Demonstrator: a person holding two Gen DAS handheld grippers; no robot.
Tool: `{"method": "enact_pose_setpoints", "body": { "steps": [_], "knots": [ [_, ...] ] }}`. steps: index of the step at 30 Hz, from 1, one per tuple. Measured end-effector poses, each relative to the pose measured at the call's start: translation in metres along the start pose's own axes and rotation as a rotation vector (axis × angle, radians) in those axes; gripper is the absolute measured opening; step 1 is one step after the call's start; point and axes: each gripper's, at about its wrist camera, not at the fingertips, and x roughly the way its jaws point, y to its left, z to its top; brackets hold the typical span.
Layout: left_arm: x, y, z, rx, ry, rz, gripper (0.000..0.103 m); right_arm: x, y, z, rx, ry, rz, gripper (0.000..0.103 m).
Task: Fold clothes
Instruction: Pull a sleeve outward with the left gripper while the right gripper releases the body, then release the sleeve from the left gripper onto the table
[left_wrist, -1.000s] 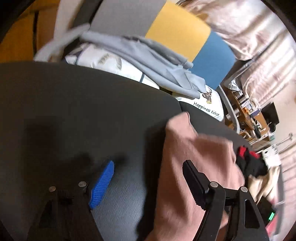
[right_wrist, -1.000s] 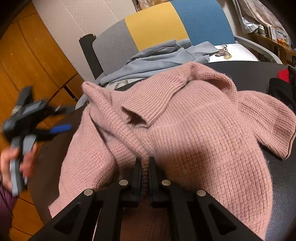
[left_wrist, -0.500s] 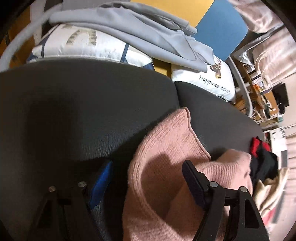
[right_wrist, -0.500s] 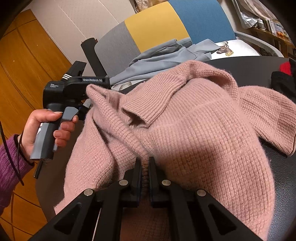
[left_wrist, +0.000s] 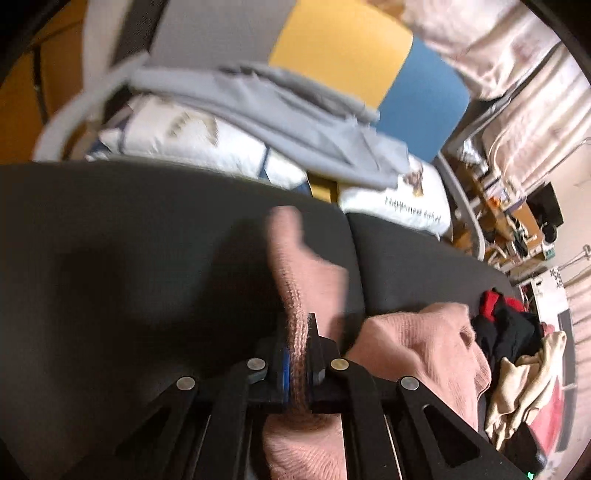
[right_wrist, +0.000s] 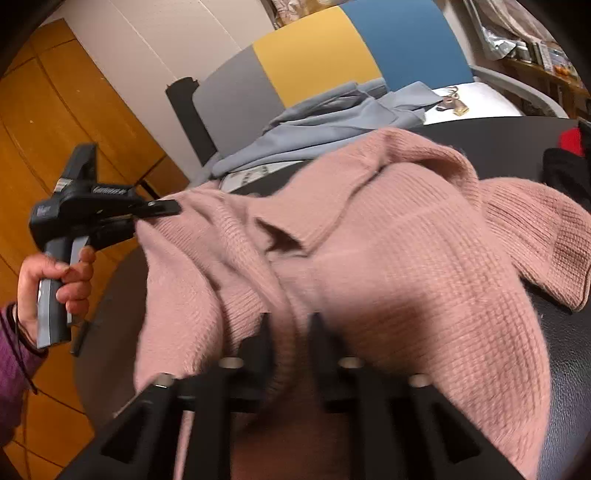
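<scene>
Left wrist: ribbed pink knit sweater (left_wrist: 295, 295) edge pinched between jaws.

Both fisheye views sit low and close over the dark worktop (left_wrist: 110, 240) – the left looks forward-right, the right looks across leftward – sharing the pink sweater (right_wrist: 406, 258) and the tricolour chair back (right_wrist: 314, 62) behind.

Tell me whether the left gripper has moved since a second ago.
Yes. The left gripper came in from the wooden cabinet side and shut on the pink sweater.
</scene>
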Motion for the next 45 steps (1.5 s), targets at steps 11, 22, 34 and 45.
{"method": "enact_pose_setpoints", "body": {
  "steps": [11,22,34,45],
  "knots": [
    [-0.121,0.123,-0.022,-0.186,-0.219,0.154,0.006,-0.060,0.019,-0.016,0.008,-0.132,-0.101,0.059],
    [-0.136,0.284,-0.040,-0.424,-0.192,0.395,0.006,-0.038,0.059,-0.051,-0.179,-0.002,-0.175,0.059],
    [-0.102,0.365,-0.040,-0.464,-0.117,0.611,0.011,0.026,0.102,-0.081,-0.344,0.200,-0.261,0.073],
    [-0.164,0.399,-0.095,-0.601,-0.216,0.445,0.066,0.033,0.106,-0.088,-0.324,0.161,-0.261,0.090]
  ]
}}
